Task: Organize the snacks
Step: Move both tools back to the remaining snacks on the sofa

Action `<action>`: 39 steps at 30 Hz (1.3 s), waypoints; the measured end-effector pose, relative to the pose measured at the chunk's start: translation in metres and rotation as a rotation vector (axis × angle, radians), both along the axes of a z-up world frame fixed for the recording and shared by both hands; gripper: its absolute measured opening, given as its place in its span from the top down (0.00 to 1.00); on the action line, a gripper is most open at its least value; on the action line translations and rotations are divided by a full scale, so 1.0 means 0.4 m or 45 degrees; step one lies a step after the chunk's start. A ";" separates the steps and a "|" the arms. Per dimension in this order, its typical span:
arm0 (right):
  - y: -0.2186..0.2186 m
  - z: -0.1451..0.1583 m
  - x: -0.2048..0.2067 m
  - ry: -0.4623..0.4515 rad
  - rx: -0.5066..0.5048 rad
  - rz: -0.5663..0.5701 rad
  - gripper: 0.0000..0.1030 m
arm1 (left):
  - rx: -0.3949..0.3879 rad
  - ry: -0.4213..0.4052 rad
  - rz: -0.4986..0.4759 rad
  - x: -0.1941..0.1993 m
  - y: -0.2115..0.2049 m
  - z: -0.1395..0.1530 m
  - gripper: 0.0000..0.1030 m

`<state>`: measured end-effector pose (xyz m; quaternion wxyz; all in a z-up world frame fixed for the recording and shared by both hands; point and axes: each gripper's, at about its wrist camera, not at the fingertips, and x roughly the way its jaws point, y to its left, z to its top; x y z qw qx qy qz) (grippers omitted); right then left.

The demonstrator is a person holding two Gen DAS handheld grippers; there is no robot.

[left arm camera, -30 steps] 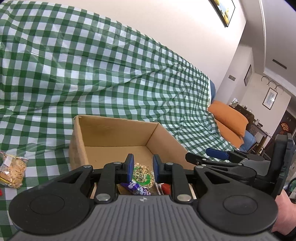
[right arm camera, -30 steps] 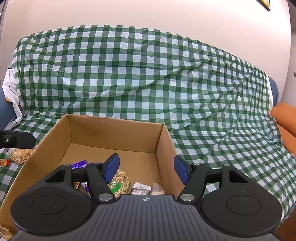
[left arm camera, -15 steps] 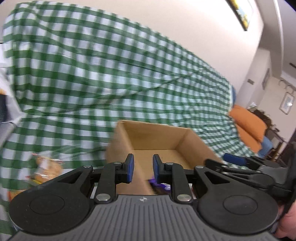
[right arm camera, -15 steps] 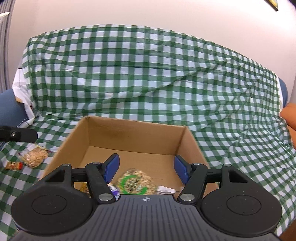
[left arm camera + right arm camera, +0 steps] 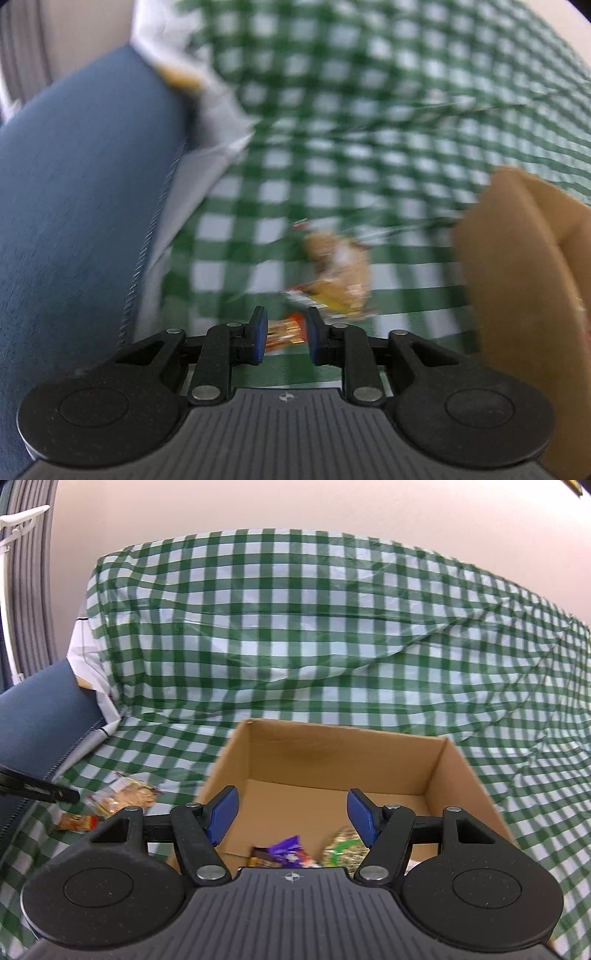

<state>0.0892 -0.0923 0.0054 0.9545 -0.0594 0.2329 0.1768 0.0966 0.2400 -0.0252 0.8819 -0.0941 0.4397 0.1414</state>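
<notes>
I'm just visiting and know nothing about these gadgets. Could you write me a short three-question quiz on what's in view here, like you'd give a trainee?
1. True or false: the cardboard box already has snack packets inside it.
2. Multiple choice: how many snacks lie on the checked cloth outside the box? A) none B) two C) five
3. Fill in: the jaws of the left gripper line up with the small ____-and-gold packet.

Key:
1. True: a purple packet and a green-labelled bag lie in it, below the open right gripper.
2. B: the clear cracker bag and the small packet.
3. Red. The jaws have just been opening; the packet is not gripped.
</notes>
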 end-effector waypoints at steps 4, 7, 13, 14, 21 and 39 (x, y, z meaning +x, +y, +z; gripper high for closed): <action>0.027 -0.005 0.004 0.026 0.032 0.032 0.35 | 0.011 0.104 -0.016 0.023 0.030 -0.043 0.38; 0.034 -0.008 0.013 0.051 0.065 0.039 0.35 | 0.066 0.107 -0.082 0.046 0.010 -0.052 0.34; 0.032 -0.017 0.033 0.087 0.101 0.038 0.35 | 0.079 0.193 -0.126 0.070 0.012 -0.096 0.30; 0.033 -0.019 0.033 0.086 0.098 0.043 0.35 | 0.074 0.222 -0.121 0.070 0.016 -0.104 0.33; 0.032 -0.021 0.041 0.092 0.102 0.042 0.35 | -0.001 0.232 -0.102 0.035 0.048 -0.088 0.95; 0.041 -0.020 0.027 0.093 0.073 0.058 0.35 | 0.165 0.186 -0.223 0.077 -0.042 -0.093 0.50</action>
